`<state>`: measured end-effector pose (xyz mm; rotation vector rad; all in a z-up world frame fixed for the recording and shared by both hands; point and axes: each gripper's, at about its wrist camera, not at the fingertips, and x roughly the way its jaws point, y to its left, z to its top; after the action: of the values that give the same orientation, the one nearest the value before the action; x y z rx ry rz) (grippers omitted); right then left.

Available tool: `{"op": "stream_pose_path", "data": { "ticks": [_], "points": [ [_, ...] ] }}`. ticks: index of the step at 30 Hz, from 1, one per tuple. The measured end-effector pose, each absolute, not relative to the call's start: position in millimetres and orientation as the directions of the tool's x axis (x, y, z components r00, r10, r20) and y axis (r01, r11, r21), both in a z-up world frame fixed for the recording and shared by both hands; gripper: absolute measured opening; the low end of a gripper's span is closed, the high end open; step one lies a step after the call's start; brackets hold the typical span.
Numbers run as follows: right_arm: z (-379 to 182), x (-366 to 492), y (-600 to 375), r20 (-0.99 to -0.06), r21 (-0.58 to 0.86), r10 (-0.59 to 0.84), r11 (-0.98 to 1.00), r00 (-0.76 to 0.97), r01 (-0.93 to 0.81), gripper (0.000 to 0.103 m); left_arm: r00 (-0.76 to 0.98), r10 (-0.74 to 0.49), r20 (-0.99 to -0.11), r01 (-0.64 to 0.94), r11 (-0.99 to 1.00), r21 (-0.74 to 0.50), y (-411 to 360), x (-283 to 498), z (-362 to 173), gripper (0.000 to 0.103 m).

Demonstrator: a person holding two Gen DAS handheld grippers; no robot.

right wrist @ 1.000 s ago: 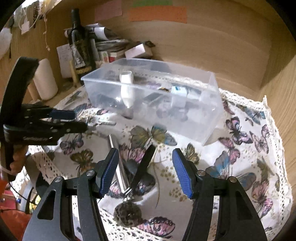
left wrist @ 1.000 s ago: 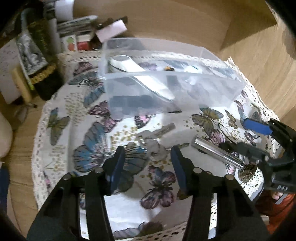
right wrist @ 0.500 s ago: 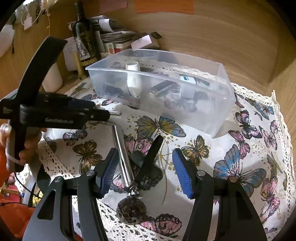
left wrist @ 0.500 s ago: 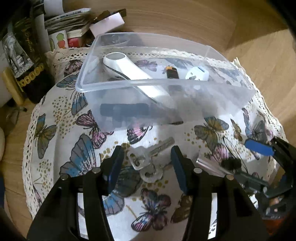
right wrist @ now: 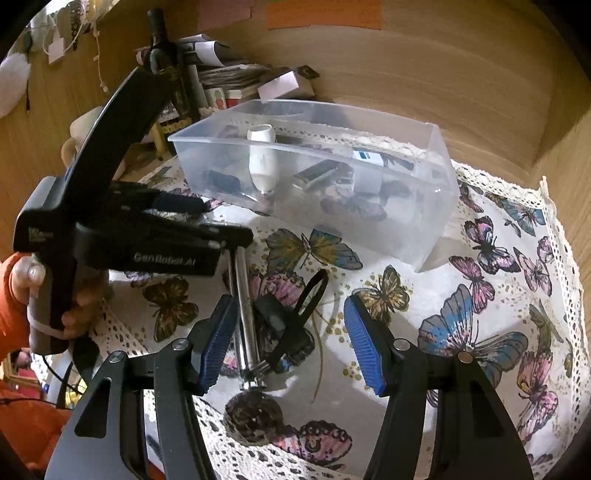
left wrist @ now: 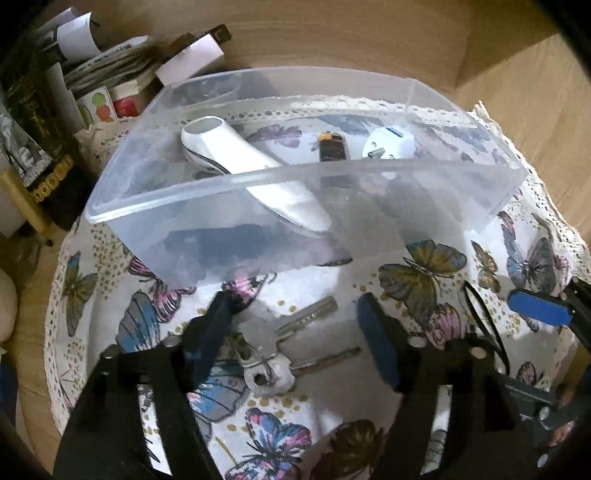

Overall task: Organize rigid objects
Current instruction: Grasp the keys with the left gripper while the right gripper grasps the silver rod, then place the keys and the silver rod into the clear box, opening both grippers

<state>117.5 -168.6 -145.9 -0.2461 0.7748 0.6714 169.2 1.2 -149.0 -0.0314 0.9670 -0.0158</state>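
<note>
Keys (left wrist: 280, 354) on a ring lie between the left gripper's (left wrist: 295, 332) opening, empty jaws, poised to lift them into the clear bin (left wrist: 369, 173).

Only one clear text: "GenRobot.AI" in pale letters on the black side of the left gripper (right wrist: 207, 221) body, seen in the right wrist view at left. Small pale print on the same gripper's rear block, far left, too small to read. Dark bottle (right wrist: 168, 70) at far left carries gold lettering on its label, unreadable in both views. Printed papers and small boxes (left wrist: 110, 107) stacked behind the clear bin show coloured marks but no legible words. Orange paper note (right wrist: 323, 14) on the far wooden wall, no readable text.
</note>
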Motion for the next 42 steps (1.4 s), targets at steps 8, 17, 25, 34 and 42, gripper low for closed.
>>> {"op": "stream_pose_path", "data": {
  "ticks": [8, 17, 25, 34, 42],
  "points": [
    [-141.9, 118.8, -158.9, -0.702, 0.038, 0.508, 0.727, 0.500, -0.685, 0.056, 0.579, -0.050, -0.814, 0.048, 0.998, -0.027, 6.2, 148.2, -144.8, 0.010],
    [-155.5, 119.0, -124.0, -0.758, -0.027, 0.469, 0.672, 0.453, -0.740, 0.031, 0.582, -0.101, -0.807, 0.073, 0.995, -0.071, 30.8, 119.3, -132.0, 0.031],
    [-152.7, 120.2, -120.6, -0.746, -0.034, 0.477, 0.670, 0.465, -0.742, 0.011, 0.571, -0.111, -0.814, 0.131, 0.990, -0.043, 29.0, 100.8, -145.2, 0.050],
    [-155.5, 118.2, -112.3, -0.775, -0.031, 0.467, 0.645, 0.426, -0.764, 0.018, 0.591, -0.137, -0.795, 0.176, 0.984, -0.039, 22.3, 91.6, -144.5, 0.025],
    [-163.0, 114.5, -117.6, -0.780, -0.058, 0.439, 0.660, 0.447, -0.749, 0.014, 0.602, -0.152, -0.784, 0.153, 0.985, -0.074, 27.5, 91.8, -143.3, 0.010]
  ]
}}
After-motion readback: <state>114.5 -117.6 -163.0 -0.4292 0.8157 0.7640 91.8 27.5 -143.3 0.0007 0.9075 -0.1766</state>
